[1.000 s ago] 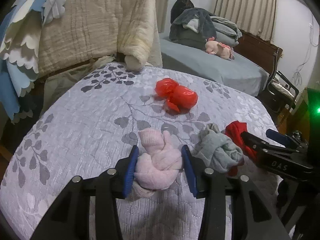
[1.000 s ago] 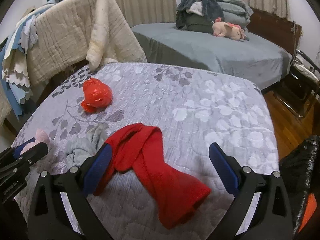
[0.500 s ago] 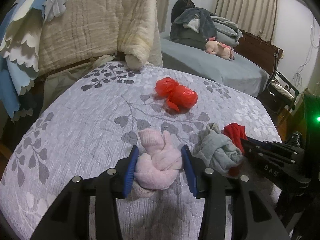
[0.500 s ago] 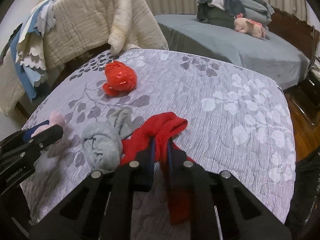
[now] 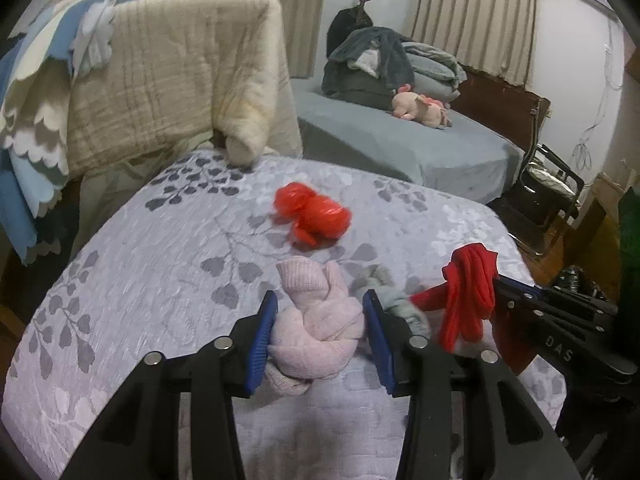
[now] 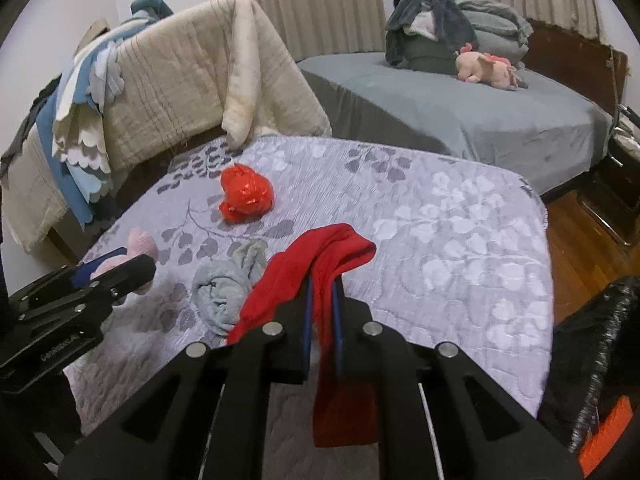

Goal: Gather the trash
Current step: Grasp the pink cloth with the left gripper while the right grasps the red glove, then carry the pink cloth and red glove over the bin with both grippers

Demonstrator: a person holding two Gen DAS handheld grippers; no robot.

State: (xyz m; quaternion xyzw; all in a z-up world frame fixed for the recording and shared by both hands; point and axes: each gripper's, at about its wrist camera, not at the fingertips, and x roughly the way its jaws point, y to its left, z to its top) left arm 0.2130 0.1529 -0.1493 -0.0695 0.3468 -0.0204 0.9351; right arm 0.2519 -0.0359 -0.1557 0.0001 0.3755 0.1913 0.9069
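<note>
My left gripper (image 5: 318, 328) is shut on a knotted pink cloth (image 5: 316, 320) that rests on the lilac leaf-patterned bedspread (image 5: 160, 280). My right gripper (image 6: 320, 304) is shut on a red cloth (image 6: 316, 264) and holds it lifted off the bedspread (image 6: 460, 240); the cloth drapes over the jaws. It also shows in the left wrist view (image 5: 468, 292). A balled grey cloth (image 6: 224, 284) lies between the two grippers. A crumpled red plastic bag (image 5: 316, 216) lies farther back in the middle; it also shows in the right wrist view (image 6: 246, 194).
A beige quilt (image 5: 168, 80) and blue-white blankets (image 5: 36, 112) hang at the back left. A grey bed (image 6: 480, 112) with piled clothes and a pink plush toy (image 6: 488, 68) stands behind. A black trash bag (image 6: 596, 360) sits at the right, over wooden floor.
My right gripper closed on the red cloth and raised it off the bedspread. My left gripper stayed shut on the pink cloth.
</note>
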